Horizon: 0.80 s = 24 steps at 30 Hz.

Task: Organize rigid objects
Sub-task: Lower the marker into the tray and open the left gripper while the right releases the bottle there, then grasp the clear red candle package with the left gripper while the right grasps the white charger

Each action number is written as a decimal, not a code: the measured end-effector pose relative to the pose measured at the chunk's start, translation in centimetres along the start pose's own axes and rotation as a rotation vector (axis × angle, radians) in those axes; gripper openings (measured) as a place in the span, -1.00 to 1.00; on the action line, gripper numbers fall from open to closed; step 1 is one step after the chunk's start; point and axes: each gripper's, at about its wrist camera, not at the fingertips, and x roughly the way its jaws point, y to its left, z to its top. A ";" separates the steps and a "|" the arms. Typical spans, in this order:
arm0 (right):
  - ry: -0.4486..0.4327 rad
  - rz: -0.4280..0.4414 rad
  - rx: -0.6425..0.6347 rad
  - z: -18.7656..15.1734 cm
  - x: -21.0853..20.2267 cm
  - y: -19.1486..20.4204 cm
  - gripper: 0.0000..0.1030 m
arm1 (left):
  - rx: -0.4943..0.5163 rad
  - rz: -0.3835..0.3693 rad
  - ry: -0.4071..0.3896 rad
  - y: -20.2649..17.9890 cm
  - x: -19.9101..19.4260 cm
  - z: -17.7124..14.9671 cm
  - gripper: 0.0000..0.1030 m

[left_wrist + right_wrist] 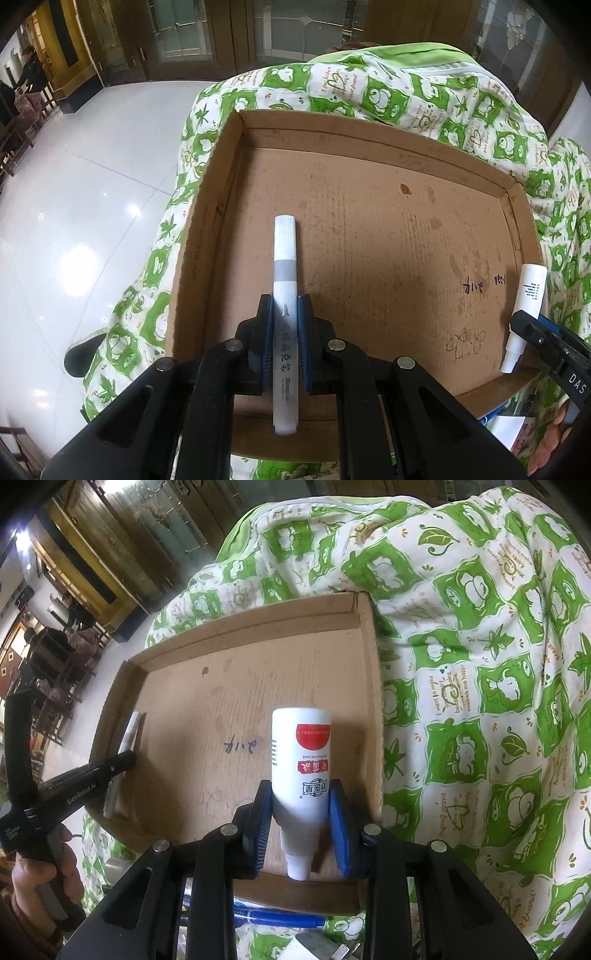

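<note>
Green-and-white frog-print bedding (pixel 480 664) filled the background, and on it sat a shallow cardboard tray (pixel 369 155), its floor stained and scribbled on. Over on the tray's nine o'clock side, the left claw (pixel 284 325) was clamped on a white marker pen (pixel 284 258), cap pointing toward twelve o'clock, the barrel low over the cardboard; whether it touched the floor was not clear. At three o'clock, the right claw (pixel 301 812) was pinched on a white bottle with a red label (pixel 301 749), nozzle end toward six o'clock, just inside the tray's right wall. A blue pen (pixel 280 917) and what looked like a white charger plug (pixel 317 945) lay outside the near edge, not yet sorted.

Risk from here, by my reading: both items are round, so on release either could roll across that flat floor. The tray also rests on soft bedding, and a downward push could tip it. The bottle grip sat at its tapering shoulder, so it could squirt forward out of the pads.
</note>
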 end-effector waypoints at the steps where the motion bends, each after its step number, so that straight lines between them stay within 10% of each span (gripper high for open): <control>1: -0.001 0.003 0.003 0.1 0.1 0.1 -0.48 | -0.007 -0.003 0.003 0.2 0.1 0.0 -0.76; 13: -0.131 0.036 0.009 -0.7 -3.5 -0.3 -0.01 | -0.078 -0.118 -0.025 2.1 -4.3 -2.8 -0.05; 24: -0.121 0.144 0.071 -5.8 -7.4 -0.8 0.50 | -0.143 -0.178 -0.108 5.1 -9.8 -13.1 0.03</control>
